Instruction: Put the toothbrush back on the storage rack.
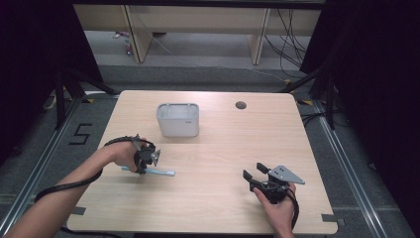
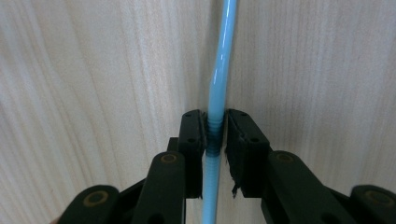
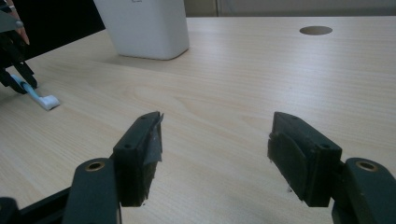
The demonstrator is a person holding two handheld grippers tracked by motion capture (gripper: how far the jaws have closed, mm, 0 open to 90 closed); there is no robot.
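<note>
Big light-wood table [image 1: 213,198] takes the stage, and the landmark on it is the white rectangular container [image 1: 178,120], standing upright toward the far side, open at the top. A small round hole [image 1: 240,105] in the tabletop sits off to the container's right, at about the same depth. Well in front of the container and out to its right, the right gripper [image 1: 255,175] rests low by the near edge in the person's hand, its jaws spread wide with bare wood between them and nothing in hold; its own view looks across at the container's wall [image 3: 142,28]. Nearer the container, in front of it and a bit to its left, the left gripper [image 1: 147,157] points down at the tabletop. Look along its jaws: they stand almost together on either side of the light blue toothbrush [image 2: 219,79], closed against the ribbed part of its handle. The toothbrush lies flat on the wood in front of the container, its white head [image 3: 48,102] poking out to the right of the left gripper, clear of the container.
</note>
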